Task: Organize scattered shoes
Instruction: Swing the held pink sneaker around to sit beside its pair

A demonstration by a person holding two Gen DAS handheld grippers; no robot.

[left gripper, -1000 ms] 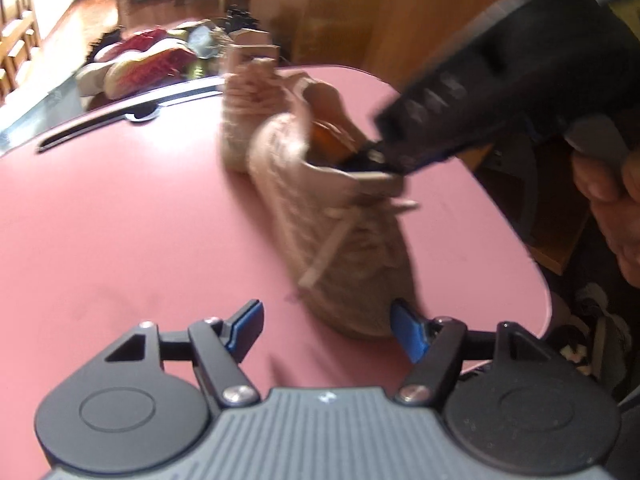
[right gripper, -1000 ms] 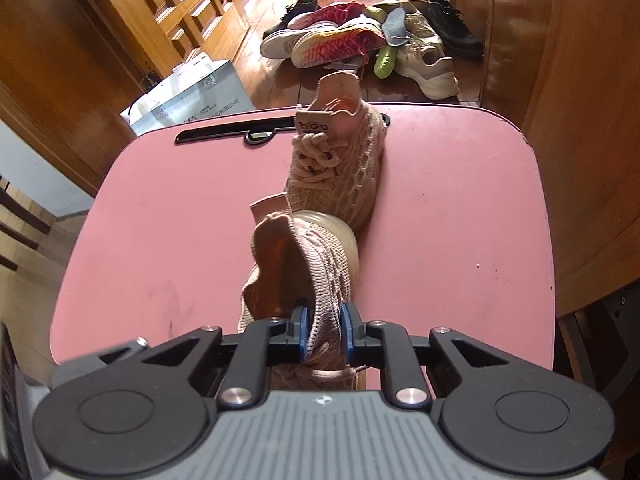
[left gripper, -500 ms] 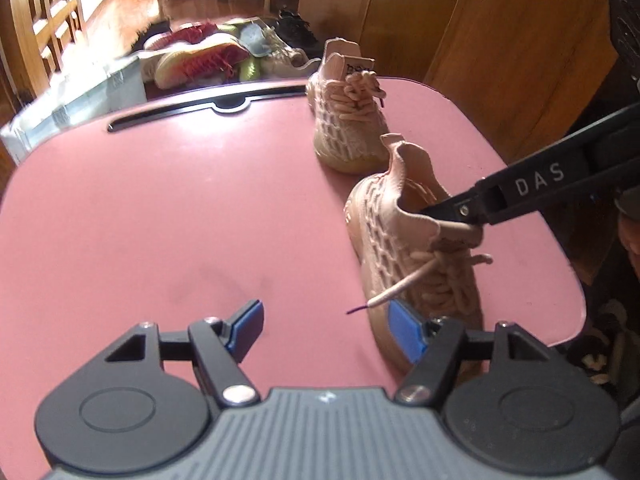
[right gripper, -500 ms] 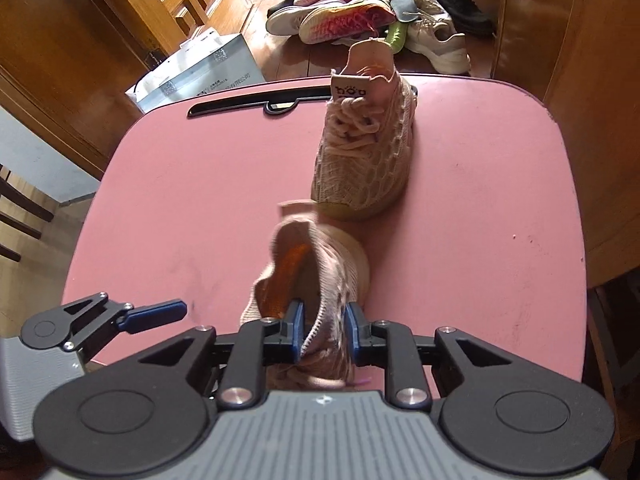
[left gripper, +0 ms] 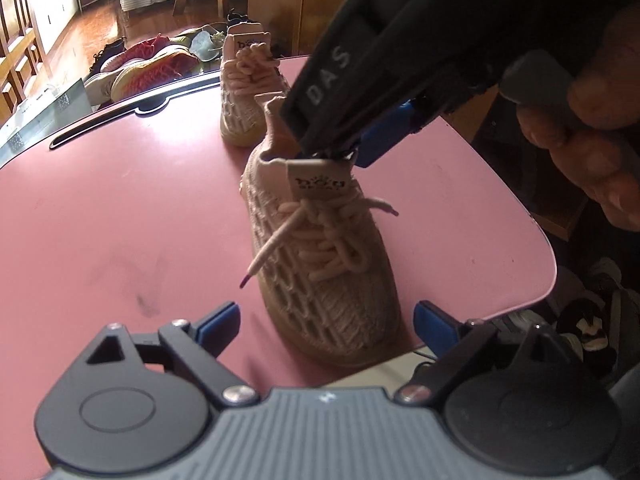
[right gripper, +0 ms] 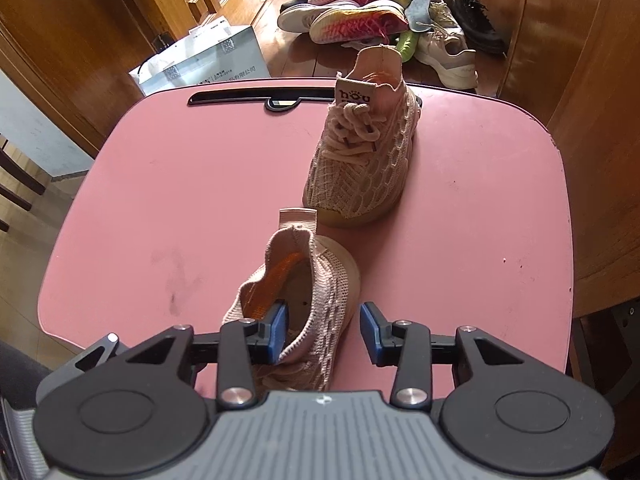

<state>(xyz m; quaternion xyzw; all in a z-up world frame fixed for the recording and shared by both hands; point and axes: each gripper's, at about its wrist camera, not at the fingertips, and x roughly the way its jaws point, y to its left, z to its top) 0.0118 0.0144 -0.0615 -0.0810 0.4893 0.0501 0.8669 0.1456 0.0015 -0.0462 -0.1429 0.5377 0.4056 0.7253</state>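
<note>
Nearest us, our left tool (left gripper: 326, 322) stands wide and its jaws are opening, with the toe of the near shoe (left gripper: 320, 248) between the blue pads but untouched by them. Half a second ago this tool was much narrower and sat further left of the shoe; now it has slid across to face the toe straight on.

Our right tool (right gripper: 323, 332) is opening too. A second ago its pads pinched the collar wall of the near shoe (right gripper: 304, 300); now 1 pad sits inside the shoe's mouth and the other stands clear outside, so the knit wall is between them but no longer squeezed. We judge the shoe released, resting upright on its sole near the front edge of the pink counter (right gripper: 180, 200). In the left view the right tool (left gripper: 360, 148) hangs just over the tongue label, held by a hand (left gripper: 592, 128).

Beyond it, the matching 2nd shoe (right gripper: 364, 156) stands upright near the counter's far edge, in front of the near one and offset to the right, both pointing the same way. So this pair looks placed, though lined up heel to toe and not side by side.

Farthest off, a pile of other shoes (right gripper: 384, 20) lies on the wooden floor, probably still to be sorted.
</note>
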